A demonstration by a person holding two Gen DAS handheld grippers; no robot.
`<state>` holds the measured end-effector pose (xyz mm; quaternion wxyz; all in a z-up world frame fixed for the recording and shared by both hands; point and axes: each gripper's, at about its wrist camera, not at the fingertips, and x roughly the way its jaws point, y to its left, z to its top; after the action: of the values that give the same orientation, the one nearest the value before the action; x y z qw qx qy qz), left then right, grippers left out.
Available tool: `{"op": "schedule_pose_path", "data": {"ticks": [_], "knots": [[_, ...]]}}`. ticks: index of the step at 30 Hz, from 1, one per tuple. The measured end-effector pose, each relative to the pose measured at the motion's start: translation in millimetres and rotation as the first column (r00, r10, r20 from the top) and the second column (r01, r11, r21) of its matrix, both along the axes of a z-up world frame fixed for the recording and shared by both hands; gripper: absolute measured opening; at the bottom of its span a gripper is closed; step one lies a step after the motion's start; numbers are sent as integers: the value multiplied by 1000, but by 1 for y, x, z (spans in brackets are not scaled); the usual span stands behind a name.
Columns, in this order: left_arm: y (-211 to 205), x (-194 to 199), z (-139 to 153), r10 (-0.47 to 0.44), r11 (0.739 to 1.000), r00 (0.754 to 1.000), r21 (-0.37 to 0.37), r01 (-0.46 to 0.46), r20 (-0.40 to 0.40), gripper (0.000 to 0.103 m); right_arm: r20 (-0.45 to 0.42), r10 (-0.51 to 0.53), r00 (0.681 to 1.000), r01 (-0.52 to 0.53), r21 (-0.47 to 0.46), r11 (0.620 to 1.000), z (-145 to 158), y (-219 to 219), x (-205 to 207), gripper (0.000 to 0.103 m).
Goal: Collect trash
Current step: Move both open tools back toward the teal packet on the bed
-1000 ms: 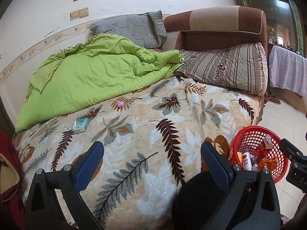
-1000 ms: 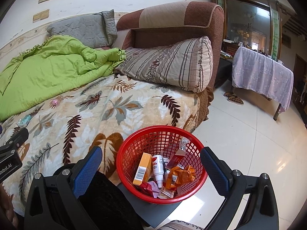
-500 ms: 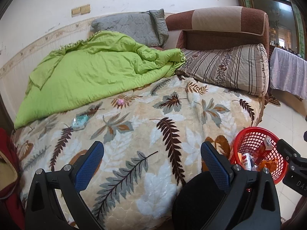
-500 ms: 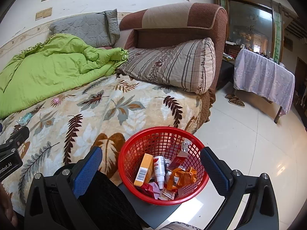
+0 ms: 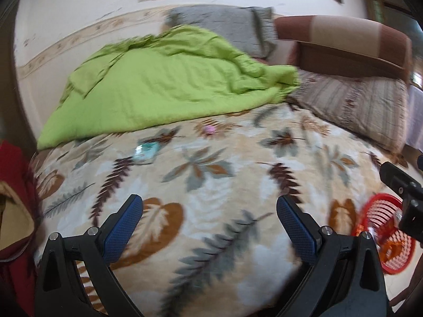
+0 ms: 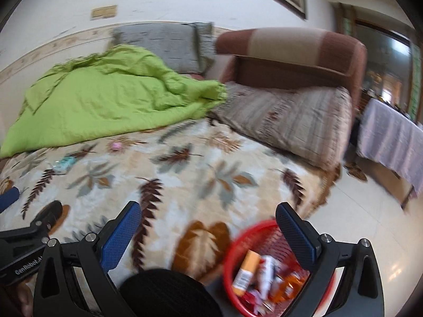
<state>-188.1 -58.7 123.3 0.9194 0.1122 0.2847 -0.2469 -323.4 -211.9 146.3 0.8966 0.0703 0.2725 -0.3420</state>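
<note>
Bedroom clean-up, mid-reach: left tongs [image 5: 208,218] spread wide and holding nothing, poised above the leaf-print blanket [image 5: 211,211] on the bed; right tongs [image 6: 207,222] likewise spread and bare, hanging over the bed's near corner beside the red basket [image 6: 267,272] on the floor.

Likely next: fetching the teal wrapper [image 5: 146,150], lying flat on the blanket just below the edge of the green quilt [image 5: 164,84], well apart from the basket; a small pink scrap [image 5: 210,130] further in, close to the quilt's hem, probably after that. Best done by coming in low and straight over the wrapper, one finger either side, pressing slightly into the soft blanket so as to catch the thin film and not the pile beneath; closing slowly, lifting clear before swinging back to the basket.

Wrapper blurred, crinkled and shiny, pale teal with a clear patch, apparently light and limp, apt to slip or flutter. Basket already part filled with an orange box [image 6: 246,272], a white tube and orange packets.
</note>
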Motion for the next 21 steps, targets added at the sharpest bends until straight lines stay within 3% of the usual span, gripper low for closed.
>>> {"op": "schedule_pose_path", "data": {"ticks": [5, 11, 13, 15, 18, 21], "knots": [[32, 62, -18, 169, 985, 983, 37, -166, -71, 100, -104, 166, 981, -160, 61, 985, -6, 4, 72, 103], [58, 142, -65, 325, 942, 930, 143, -303, -173, 100, -260, 312, 914, -284, 140, 948, -65, 15, 190, 103], [62, 167, -86, 370, 924, 902, 189, -333, -223, 101, -298, 327, 897, -283, 181, 942, -90, 20, 228, 103], [69, 183, -100, 384, 922, 878, 171, -347, -287, 100, -328, 331, 885, -266, 228, 937, -116, 24, 266, 103], [73, 205, -119, 398, 917, 845, 176, -358, -357, 100, -342, 304, 889, -266, 152, 952, -143, 36, 300, 103], [70, 211, -126, 399, 916, 853, 187, -355, -337, 103, -364, 284, 887, -245, 151, 958, -154, 39, 312, 103]]}}
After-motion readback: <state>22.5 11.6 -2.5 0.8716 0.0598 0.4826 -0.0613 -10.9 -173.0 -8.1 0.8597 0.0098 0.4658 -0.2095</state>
